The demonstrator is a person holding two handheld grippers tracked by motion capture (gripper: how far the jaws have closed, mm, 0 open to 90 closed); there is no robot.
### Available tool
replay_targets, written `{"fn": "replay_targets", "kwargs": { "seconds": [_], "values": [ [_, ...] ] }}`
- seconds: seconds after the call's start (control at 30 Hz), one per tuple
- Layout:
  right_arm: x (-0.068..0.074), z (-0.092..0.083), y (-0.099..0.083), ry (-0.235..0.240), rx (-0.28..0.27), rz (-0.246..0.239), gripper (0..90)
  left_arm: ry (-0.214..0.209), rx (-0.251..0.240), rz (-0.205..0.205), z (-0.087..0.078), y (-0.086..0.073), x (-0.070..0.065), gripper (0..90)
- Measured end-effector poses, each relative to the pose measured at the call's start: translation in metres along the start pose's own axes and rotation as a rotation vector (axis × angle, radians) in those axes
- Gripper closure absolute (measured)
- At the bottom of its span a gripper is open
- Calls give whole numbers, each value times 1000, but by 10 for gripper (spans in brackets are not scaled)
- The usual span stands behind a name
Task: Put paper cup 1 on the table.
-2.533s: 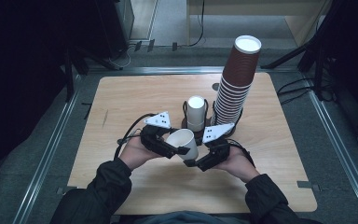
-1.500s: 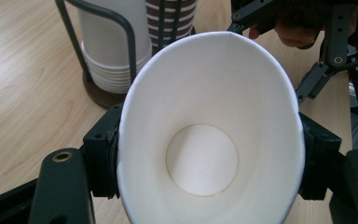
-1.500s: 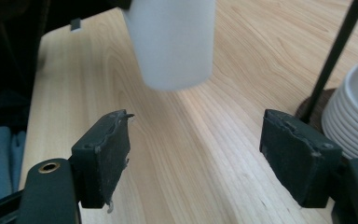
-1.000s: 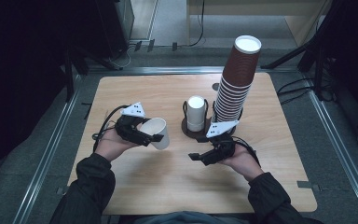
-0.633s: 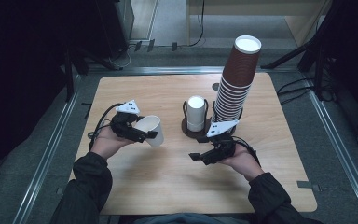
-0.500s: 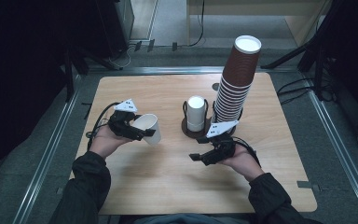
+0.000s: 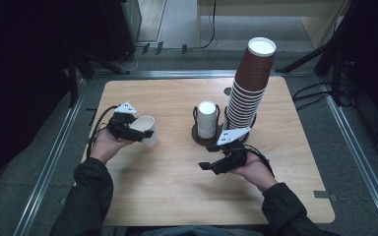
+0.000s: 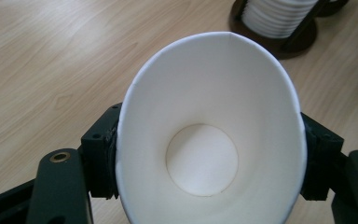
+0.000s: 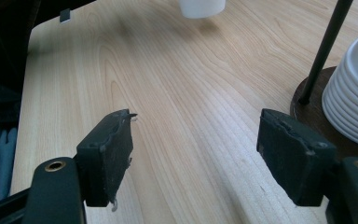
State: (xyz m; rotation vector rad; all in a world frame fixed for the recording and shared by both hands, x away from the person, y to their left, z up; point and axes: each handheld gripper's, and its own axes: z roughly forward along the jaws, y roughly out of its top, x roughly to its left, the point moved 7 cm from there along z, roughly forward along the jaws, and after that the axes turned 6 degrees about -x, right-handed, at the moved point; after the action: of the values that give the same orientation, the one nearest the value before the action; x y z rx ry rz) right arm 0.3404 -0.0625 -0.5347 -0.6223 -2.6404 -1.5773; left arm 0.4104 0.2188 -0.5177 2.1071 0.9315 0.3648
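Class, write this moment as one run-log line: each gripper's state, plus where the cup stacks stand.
left gripper: shut on white cup, off table | right gripper: open, empty, above table | short white stack, tall brown stack: in holders, centre-right

— What is different from a couple of seconds back?

— The two hands are no longer together at the middle of the table; the left gripper now sits out toward the left side, carrying the white paper cup with it; its jaws press the cup's sides, squeezing the rim oval.

— And the cup itself?

— It tips over more than a second ago; its mouth faces up and back toward the person, the base pointing right.

— The other hand?

— The right gripper has let go; its jaws stand wide apart over bare wood, drawn slightly back to the right.
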Motion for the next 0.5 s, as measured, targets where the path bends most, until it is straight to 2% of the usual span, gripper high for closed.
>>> {"fn": "replay_targets", "kwargs": {
  "seconds": [0.27,0.5],
  "values": [
    [-1,-1,0,-2,1,-1,268,83,46,-22,5,-12,21,247],
    [-2,-1,0,-3,0,5,268,117,39,-46,7,-18,31,239]
  ]
}}
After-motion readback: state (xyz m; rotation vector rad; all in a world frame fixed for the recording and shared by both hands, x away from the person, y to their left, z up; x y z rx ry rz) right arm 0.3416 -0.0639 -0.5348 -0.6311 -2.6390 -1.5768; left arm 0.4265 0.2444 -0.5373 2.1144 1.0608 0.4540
